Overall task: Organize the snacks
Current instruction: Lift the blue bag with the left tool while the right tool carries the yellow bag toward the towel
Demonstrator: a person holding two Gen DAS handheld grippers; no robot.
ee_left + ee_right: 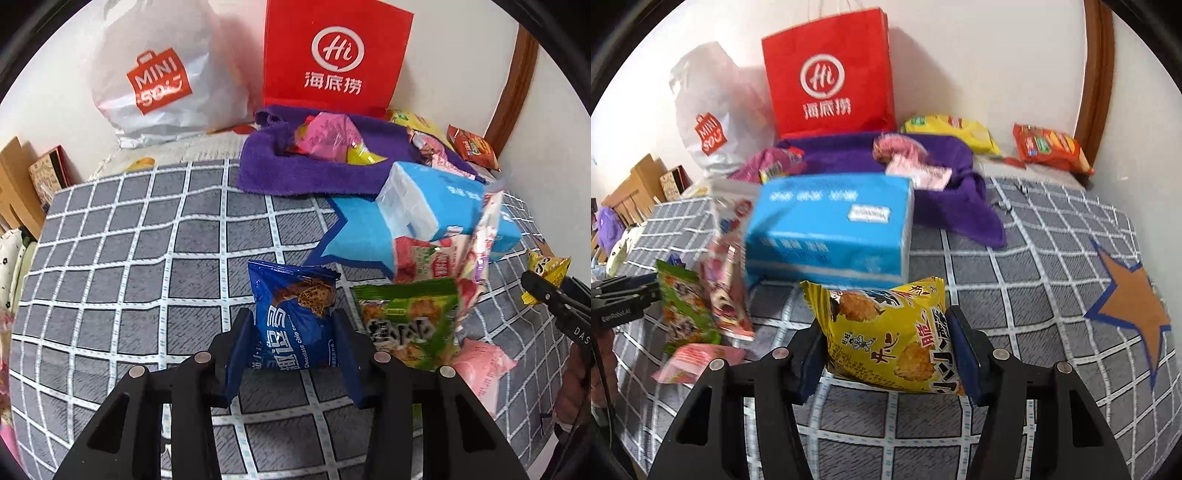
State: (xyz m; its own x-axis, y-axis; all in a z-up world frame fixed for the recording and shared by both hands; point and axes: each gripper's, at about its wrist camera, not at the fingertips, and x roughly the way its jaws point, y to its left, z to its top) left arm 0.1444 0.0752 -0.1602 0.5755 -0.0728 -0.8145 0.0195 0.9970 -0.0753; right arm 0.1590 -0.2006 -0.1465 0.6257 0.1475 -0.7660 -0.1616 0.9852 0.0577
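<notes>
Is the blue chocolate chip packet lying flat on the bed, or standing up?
Standing up. The blue packet sits between the left gripper's fingers, its crimped top edge raised.

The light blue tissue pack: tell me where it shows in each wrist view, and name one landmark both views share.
Left wrist view: the light blue tissue pack lies right of centre, in front of the purple towel, behind the green snack bag.
Right wrist view: the pack sits at centre, just behind the yellow snack bag.
Shared landmark: the red paper bag against the back wall.
</notes>
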